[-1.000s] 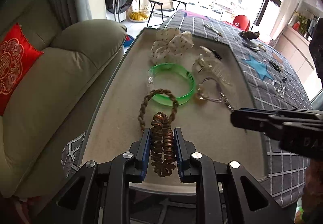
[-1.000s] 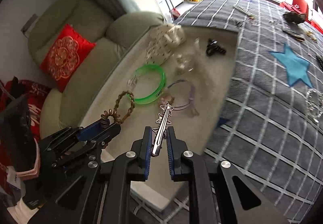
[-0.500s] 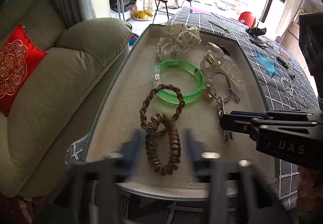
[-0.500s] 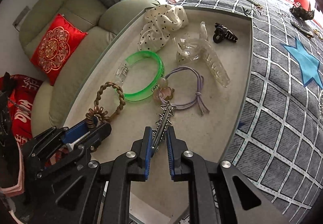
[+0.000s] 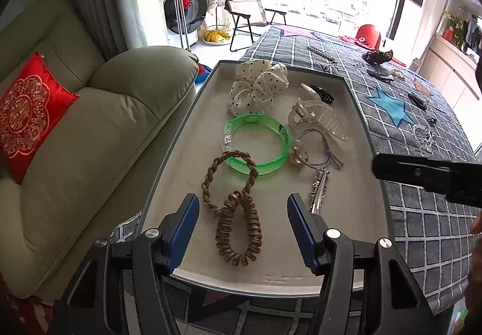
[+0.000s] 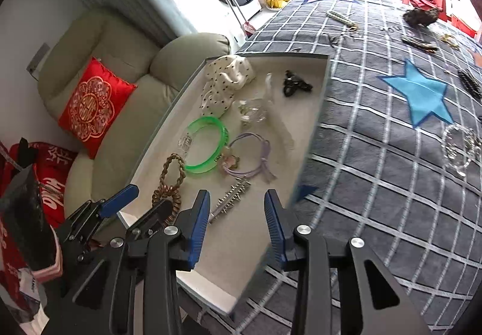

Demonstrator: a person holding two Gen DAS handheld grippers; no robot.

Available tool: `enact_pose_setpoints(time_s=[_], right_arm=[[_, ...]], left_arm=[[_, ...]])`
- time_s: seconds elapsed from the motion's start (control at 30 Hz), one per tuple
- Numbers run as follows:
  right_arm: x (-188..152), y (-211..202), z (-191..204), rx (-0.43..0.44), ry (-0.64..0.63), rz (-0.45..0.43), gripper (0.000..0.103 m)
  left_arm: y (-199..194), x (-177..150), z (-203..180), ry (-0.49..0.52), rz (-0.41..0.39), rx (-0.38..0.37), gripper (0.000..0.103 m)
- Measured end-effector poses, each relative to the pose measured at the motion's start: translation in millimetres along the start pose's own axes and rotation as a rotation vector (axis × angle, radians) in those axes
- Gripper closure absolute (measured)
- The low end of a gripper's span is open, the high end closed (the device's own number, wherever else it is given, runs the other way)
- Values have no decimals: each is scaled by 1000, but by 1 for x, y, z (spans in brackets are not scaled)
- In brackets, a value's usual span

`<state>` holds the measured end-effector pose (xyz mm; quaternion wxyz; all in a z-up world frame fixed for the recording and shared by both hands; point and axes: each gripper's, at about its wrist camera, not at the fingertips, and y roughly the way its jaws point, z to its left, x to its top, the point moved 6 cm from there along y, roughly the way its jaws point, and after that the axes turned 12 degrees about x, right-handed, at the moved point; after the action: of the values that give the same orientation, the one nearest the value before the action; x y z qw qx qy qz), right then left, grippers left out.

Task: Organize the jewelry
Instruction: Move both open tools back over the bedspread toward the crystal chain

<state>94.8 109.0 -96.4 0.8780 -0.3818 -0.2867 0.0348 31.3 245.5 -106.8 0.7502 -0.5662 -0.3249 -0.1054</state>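
Observation:
A grey tray (image 5: 366, 136) holds a brown coil hair tie (image 5: 239, 229), a braided brown tie (image 5: 211, 178), a green bangle (image 5: 256, 145), a purple hair tie (image 5: 319, 148), a silver spiked clip (image 5: 319, 190), a clear claw clip (image 5: 322, 118), a small black clip (image 5: 322, 95) and a dotted scrunchie (image 5: 256, 87). My left gripper (image 5: 242, 226) is open and empty, its fingers either side of the coil tie. My right gripper (image 6: 236, 220) is open and empty just above the silver clip (image 6: 230, 200). The coil tie (image 6: 165, 196) shows beside the left gripper (image 6: 141, 202).
More jewelry lies on the checked tablecloth (image 6: 376, 184): a clear bracelet (image 6: 459, 148), a dark clip (image 6: 470, 83), a pearl strip (image 6: 340, 18) and a dark scrunchie (image 6: 420, 15). A sofa (image 5: 90, 139) with a red cushion (image 5: 24, 115) stands left of the tray.
Both grippers have opened. The left let go of the coil hair tie and the right let go of the silver clip; both pieces now lie on the tray. Both grippers have pulled back.

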Motion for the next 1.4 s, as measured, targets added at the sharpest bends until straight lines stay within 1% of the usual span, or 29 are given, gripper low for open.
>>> enact_pose_setpoints(time_s=[0.03, 0.07, 0.1, 0.17, 0.33, 0.37, 0.4, 0.6, 0.8, 0.9, 1.03, 1.1, 1.17, 1.27, 1.4], right_arm=[[-2, -5, -3, -3, 2, -5, 61], [-3, -9, -4, -7, 5, -10, 61], [-4, -12, -7, -10, 8, -15, 59], [-7, -18, -10, -14, 14, -24, 58], [-13, -34, -24, -22, 37, -48, 56], [-14, -38, -28, -24, 44, -54, 55], [-15, -41, -30, -26, 49, -59, 53], [-21, -61, -51, -31, 87, -96, 39], [-32, -86, -81, -52, 132, -133, 23], [-39, -101, -101, -79, 159, -148, 23], [-48, -123, -132, -116, 215, -173, 19], [-53, -134, -150, -140, 249, -193, 15], [-55, -142, -163, -154, 275, -205, 15], [-58, -153, -181, -171, 305, -221, 14], [-54, -160, -200, -191, 323, -231, 14]], left_arm=[[-1, 0, -1, 1, 0, 0, 31], [-4, 0, -2, 1, -2, 2, 12], [-7, 1, -3, 0, -14, 6, 6], [-13, 2, -7, 10, -31, 10, 6], [-20, 5, -18, 36, -33, 9, 6], [-22, 5, -21, 41, -34, 8, 3], [-22, 6, -23, 44, -33, 7, 0], [-34, 8, -45, 74, -45, -9, 0], [-45, 9, -81, 120, -47, -40, 0], [-53, 8, -105, 154, -51, -70, 0], [-62, 6, -143, 205, -54, -119, 0], [-66, 4, -160, 228, -55, -138, 0], [-68, 3, -175, 245, -54, -146, 0], [-66, 2, -191, 255, -39, -154, 0], [-56, 0, -205, 251, 3, -172, 0]])
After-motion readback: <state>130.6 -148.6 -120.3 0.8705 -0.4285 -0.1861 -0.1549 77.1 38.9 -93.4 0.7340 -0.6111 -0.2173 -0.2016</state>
